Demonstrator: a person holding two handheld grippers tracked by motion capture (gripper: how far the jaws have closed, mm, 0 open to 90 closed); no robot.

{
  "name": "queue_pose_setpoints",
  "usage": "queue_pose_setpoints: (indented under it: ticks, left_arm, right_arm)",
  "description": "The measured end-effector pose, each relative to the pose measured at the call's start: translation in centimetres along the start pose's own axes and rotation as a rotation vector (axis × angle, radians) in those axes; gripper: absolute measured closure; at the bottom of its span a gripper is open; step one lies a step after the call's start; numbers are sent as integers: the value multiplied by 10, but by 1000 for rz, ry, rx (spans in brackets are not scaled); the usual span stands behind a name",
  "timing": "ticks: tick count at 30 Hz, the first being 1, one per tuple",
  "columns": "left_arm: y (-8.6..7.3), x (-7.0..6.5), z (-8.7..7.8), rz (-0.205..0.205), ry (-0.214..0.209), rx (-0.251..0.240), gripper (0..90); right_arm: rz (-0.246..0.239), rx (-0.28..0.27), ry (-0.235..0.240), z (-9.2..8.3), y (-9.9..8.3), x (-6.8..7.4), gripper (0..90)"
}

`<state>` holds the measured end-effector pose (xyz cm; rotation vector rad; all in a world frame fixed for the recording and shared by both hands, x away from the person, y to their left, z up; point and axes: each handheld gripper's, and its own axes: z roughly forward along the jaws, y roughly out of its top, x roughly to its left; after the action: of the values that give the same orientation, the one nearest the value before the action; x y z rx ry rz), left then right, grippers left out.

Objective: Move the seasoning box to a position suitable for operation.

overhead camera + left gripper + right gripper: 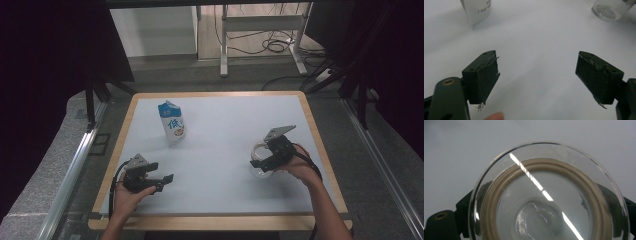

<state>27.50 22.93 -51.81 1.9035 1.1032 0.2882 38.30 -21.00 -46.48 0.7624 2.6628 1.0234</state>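
Table: a pale blue-white top [225, 150] with a wooden rim, seen from the high view.
Left gripper: held by the person's left hand at the near left of the table [161, 181]; in its own view [537, 75] the two black jaws stand wide apart with bare table between them, holding nothing.
Right gripper: held by the person's right hand at the right of the table [262, 164], set on the clear glass jar.
Right jaws: in the right gripper view they show dark on either side of the jar's wall, apparently closed against it.
Glass jar: stands at the right of the table [257, 159]; seen from above [549, 202], a clear rim with a beige ring inside.
Milk carton: upright, blue and white, at the far left of the table [172, 121], well apart from both grippers; its lower edge shows in the left gripper view [477, 11].
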Motion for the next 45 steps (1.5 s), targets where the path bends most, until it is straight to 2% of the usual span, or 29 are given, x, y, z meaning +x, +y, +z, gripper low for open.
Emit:
queue_pose_setpoints:
  ticks: [2, 6, 9, 11, 16, 20, 25, 29, 31, 34, 38, 42, 43, 44, 45]
  left_arm:
    - [0, 0, 0, 0, 1, 0, 182]
    - [0, -1, 1, 3, 1, 3, 182]
    - [0, -2, 2, 6, -3, 6, 182]
    - [0, -3, 2, 12, -4, 7, 181]
    - [0, -4, 1, 15, -4, 3, 181]
    - [0, -3, 1, 14, 0, 2, 181]
    - [-1, -2, 3, 8, -3, 7, 181]
    - [-1, -2, 4, 10, -1, 6, 181]
    - [-1, -2, 4, 10, 1, 4, 181]
    - [-2, -2, 5, 16, -1, -1, 181]
    - [-2, -3, 5, 15, 5, -16, 178]
    - [-2, -3, 6, 16, -11, -18, 195]
    - [-2, -4, 6, 18, -8, -21, 195]
    - [-2, -5, 7, 17, -3, -21, 185]
    - [-2, -6, 7, 16, 1, -21, 185]
  right_arm:
    - [-14, 0, 29, 3, -1, -1, 115]
    - [-28, -8, 32, 4, -2, -1, 113]
    - [-22, -16, 17, 4, -4, 1, 105]
    - [-22, -32, -15, 3, -5, 4, 65]
    - [21, -113, -56, -10, -5, 7, 39]
    - [51, -202, -82, -26, -5, 13, 47]
    - [110, -311, -144, -46, -10, 20, 146]
    - [148, -383, -196, -57, -18, 25, 279]
    - [154, -417, -200, -63, -22, 28, 340]
    - [180, -454, -276, -71, -27, 36, 442]
    - [197, -471, -347, -79, -36, 43, 578]
    - [232, -463, -354, -82, -48, 46, 749]
    - [234, -457, -354, -82, -50, 46, 778]
    - [221, -436, -376, -83, -53, 48, 821]
    - [221, -436, -376, -83, -53, 48, 821]
